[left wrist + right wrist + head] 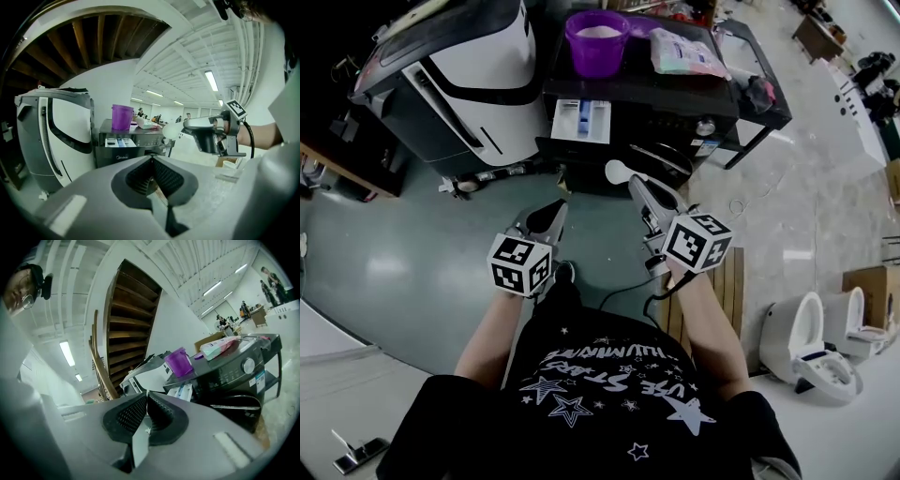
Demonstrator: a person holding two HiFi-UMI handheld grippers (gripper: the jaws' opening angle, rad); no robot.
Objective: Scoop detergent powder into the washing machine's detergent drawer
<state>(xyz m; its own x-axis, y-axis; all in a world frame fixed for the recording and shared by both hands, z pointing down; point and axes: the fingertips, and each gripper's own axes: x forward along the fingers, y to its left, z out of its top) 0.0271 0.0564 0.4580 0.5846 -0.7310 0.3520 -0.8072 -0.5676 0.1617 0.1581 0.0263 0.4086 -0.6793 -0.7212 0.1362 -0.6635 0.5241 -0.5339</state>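
The black washing machine [694, 103] stands ahead with its detergent drawer [581, 120] pulled open. On top of it sit a purple tub [596, 42] of white powder and a detergent bag [684, 52]. My right gripper [637, 185] is shut on the handle of a white scoop [619, 172], whose bowl points toward the machine just below the drawer. In the right gripper view the scoop handle [140, 441] runs back between the closed jaws of that gripper [146, 394]. My left gripper [557, 210] is shut and holds nothing, hanging left of the scoop. The left gripper view shows that gripper [151, 159] and, beyond it, the scoop [172, 131].
A white and black appliance [478, 75] stands left of the washing machine. White toilets [811, 342] and a cardboard box [872, 281] sit on the floor at the right. Wooden slats [736, 272] lie by my right arm. A metal frame [759, 94] adjoins the machine's right side.
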